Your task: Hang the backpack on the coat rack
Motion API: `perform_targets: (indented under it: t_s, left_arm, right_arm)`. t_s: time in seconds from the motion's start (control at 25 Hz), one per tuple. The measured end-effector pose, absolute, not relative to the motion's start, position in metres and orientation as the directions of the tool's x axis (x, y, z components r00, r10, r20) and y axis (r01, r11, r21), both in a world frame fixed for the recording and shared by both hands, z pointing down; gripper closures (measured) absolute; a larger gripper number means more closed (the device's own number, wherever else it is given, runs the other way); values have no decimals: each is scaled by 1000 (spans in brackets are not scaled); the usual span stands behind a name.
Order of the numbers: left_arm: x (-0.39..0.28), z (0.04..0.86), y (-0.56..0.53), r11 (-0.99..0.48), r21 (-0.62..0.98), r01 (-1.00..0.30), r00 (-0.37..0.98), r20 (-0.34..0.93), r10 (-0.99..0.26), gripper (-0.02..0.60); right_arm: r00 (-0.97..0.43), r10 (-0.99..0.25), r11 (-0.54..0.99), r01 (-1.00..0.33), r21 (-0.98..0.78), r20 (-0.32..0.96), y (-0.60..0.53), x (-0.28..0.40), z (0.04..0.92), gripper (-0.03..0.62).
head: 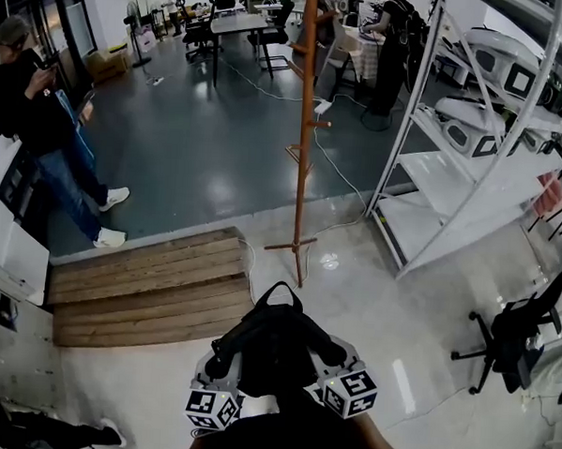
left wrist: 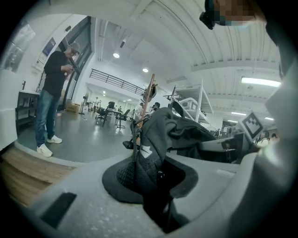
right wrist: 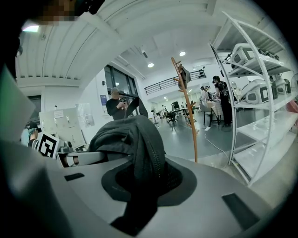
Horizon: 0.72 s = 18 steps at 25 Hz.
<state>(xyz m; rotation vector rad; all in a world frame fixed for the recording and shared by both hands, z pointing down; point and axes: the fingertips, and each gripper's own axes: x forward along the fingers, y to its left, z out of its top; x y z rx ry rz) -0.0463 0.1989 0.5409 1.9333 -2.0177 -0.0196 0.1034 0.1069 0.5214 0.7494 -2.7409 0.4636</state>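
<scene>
While my left gripper (left wrist: 153,186) and right gripper (right wrist: 142,190) clamp the black fabric backpack (head: 275,345), I judge carrying underway; next, hoist it onto the tall wooden coat rack (head: 306,126).

Bright, even indoor light falls from round white ceiling lamps (left wrist: 116,55) and a long strip light (left wrist: 260,82). The glossy pale floor (head: 380,309) throws back white glare spots in the head view. Both gripper views bulge like fisheyes, with black corners and the white metal shelving (right wrist: 265,128) bowed. The black fabric backpack (right wrist: 139,139), close to the lens, reads dark and slightly soft
</scene>
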Motion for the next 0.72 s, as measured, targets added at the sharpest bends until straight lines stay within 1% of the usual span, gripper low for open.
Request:
perform_targets:
  t_s: [0.28,0.72]
  left_arm:
    - [-46,536,145,88,204,-975,-37,239,-970,494]
    - [-50,516,83,81,198,-977,-39,209,-977,494]
  right_arm:
    - [-856,-415,836,-492,-243,308,48,101,520,513]
    - [-858,-433,836,-497,-232,277,-15,96,500,513]
